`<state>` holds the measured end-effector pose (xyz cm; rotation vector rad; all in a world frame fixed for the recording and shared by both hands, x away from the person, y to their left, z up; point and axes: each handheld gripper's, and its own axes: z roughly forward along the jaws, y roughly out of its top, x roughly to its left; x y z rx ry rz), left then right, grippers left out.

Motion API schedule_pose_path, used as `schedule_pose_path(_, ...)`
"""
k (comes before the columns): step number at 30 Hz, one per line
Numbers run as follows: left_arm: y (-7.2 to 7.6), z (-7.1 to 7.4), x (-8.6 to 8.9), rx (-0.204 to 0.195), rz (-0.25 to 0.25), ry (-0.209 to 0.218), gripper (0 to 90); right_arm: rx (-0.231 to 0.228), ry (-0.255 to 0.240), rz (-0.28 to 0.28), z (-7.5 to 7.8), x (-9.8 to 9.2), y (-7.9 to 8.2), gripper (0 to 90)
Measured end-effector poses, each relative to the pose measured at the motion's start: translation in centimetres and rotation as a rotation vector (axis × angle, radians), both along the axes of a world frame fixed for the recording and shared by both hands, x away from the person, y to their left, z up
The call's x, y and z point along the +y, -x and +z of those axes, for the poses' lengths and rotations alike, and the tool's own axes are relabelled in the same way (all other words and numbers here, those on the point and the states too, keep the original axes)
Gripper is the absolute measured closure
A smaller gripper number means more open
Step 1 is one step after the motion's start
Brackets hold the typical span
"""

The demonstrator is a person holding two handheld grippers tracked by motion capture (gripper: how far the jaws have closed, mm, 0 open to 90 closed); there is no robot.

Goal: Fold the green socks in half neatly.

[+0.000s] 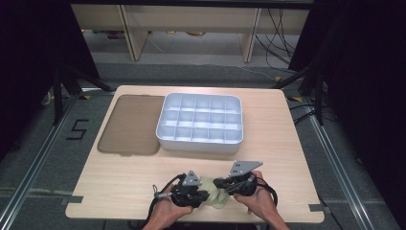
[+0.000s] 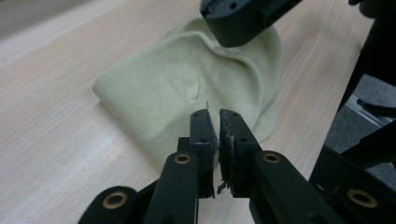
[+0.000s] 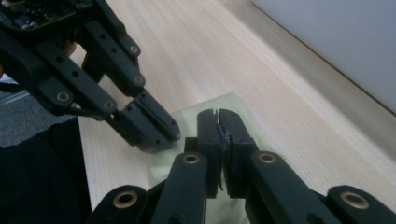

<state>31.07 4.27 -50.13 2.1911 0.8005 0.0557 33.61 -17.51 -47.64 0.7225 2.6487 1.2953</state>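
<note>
You have both grippers pinched shut on the pale green cloth (image 1: pixel 216 194) at the tabletop's (image 1: pixel 119 182) near edge, left gripper (image 2: pixel 213 112) and right gripper (image 3: pixel 217 112) at opposite ends, likely to fold it. The high view adds the divided tray (image 1: pixel 200 122); the gripper views show the fabric's folds.

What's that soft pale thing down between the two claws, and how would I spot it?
Start at the white compartment tray in the middle of the wooden table, then look toward the near edge. Between the left claw and the right claw lies a pale green knitted cloth, the only soft, crumpled thing there.
</note>
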Motion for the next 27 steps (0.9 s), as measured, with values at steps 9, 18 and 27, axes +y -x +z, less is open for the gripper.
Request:
schedule_pose_path(9, 0.1, -0.4, -0.4, 0.002, 0.016, -0.004, 84.0, 0.008, 0.025, 0.023, -0.5, 0.9, -0.2, 87.4)
schedule_pose_path(18, 0.1, -0.3, -0.2, 0.004, 0.009, -0.007, 83.9, 0.026, 0.145, -0.025, -1.7, -0.5, -0.6, 88.7)
schedule_pose_path(27, 0.0, 0.2, -0.1, -0.009, 0.009, -0.001, 82.2, 0.031, 0.095, -0.022, -1.4, -1.0, -0.4, 88.0)
